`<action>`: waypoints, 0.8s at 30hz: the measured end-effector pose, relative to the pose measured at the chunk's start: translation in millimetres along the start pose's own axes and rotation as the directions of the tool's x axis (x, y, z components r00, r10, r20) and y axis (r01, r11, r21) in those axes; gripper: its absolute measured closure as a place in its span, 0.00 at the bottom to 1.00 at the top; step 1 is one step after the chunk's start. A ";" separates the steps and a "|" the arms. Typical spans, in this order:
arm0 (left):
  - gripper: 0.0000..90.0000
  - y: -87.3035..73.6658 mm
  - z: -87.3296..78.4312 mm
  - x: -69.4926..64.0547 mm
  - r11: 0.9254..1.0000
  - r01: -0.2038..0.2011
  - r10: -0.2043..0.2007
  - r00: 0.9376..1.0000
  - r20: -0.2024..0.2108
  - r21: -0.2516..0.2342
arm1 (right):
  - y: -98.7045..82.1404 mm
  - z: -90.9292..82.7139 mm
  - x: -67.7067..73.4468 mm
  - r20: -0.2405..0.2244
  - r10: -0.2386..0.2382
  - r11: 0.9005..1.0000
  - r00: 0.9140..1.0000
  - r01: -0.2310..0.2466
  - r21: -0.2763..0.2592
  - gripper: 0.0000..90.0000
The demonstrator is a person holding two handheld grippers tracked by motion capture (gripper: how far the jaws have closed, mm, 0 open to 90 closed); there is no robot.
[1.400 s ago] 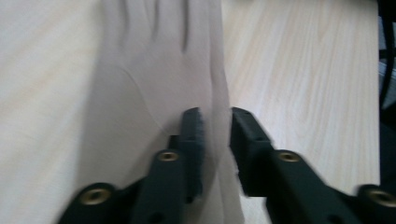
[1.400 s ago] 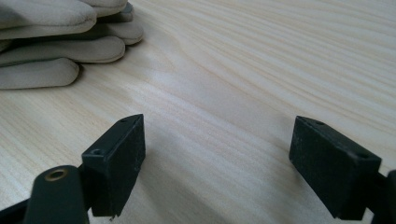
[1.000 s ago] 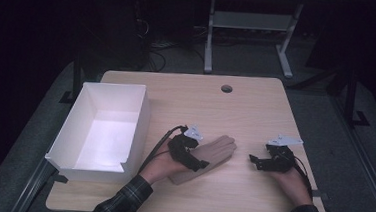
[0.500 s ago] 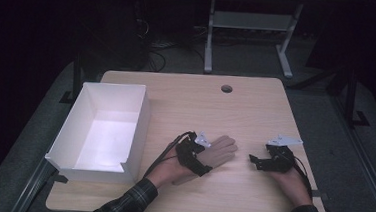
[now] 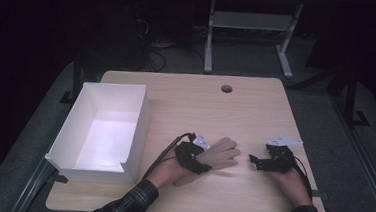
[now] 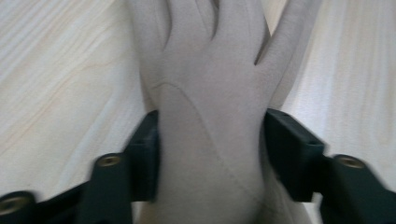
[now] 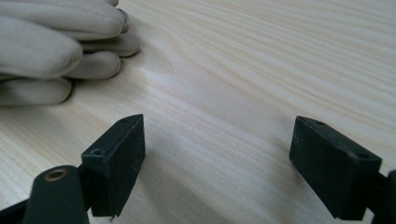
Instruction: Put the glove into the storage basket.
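The worktop (image 5: 186,106) is pale wood with a fine straight grain and a round cable hole (image 5: 226,88) near its far edge. It stands on grey carpet (image 5: 325,125) in a dark room, with the pale legs of another table (image 5: 246,35) and loose cables behind it. An open white box (image 5: 101,130) sits at the left. No brand, label or writing can be read.

A beige glove (image 5: 217,155) lies flat near the front, just right of the box, fingers pointing right. The left hand-held gripper (image 6: 210,154) has just been closing, and its jaws press on the glove's cuff from both sides. The right hand-held gripper (image 7: 217,163) rests on the worktop near the glove's fingertips, jaws wide apart and empty.
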State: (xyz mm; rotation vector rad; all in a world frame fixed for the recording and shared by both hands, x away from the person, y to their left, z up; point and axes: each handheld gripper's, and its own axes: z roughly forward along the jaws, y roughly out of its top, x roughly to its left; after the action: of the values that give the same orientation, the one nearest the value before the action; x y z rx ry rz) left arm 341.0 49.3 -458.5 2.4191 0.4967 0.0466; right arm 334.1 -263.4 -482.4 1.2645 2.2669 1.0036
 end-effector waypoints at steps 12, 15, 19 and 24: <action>0.75 -0.3 -3.7 2.9 0.995 0.093 -0.092 0.995 0.044 -0.028 | 0.1 -0.1 0.5 -0.006 0.005 1.000 1.000 -0.005 0.006 0.19; 0.75 -0.6 -8.4 4.6 0.991 0.129 -0.128 0.991 0.038 -0.041 | -0.1 -0.2 0.4 -0.008 0.004 1.000 1.000 -0.004 0.006 0.18; 0.75 0.2 -20.7 7.7 0.984 0.167 -0.166 0.986 0.021 -0.059 | -0.7 -0.6 0.4 -0.009 -0.002 1.000 1.000 0.002 0.006 0.17; 0.75 1.7 -41.7 11.9 0.971 0.216 -0.219 0.976 -0.012 -0.098 | -0.6 -0.3 0.6 -0.012 -0.005 1.000 1.000 0.005 0.007 0.16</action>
State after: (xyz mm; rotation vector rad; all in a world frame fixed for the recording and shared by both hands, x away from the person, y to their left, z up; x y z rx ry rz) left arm 346.1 77.6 -425.9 2.2591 0.7501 0.0028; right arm 333.2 -263.3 -482.6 1.2584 2.2838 1.0048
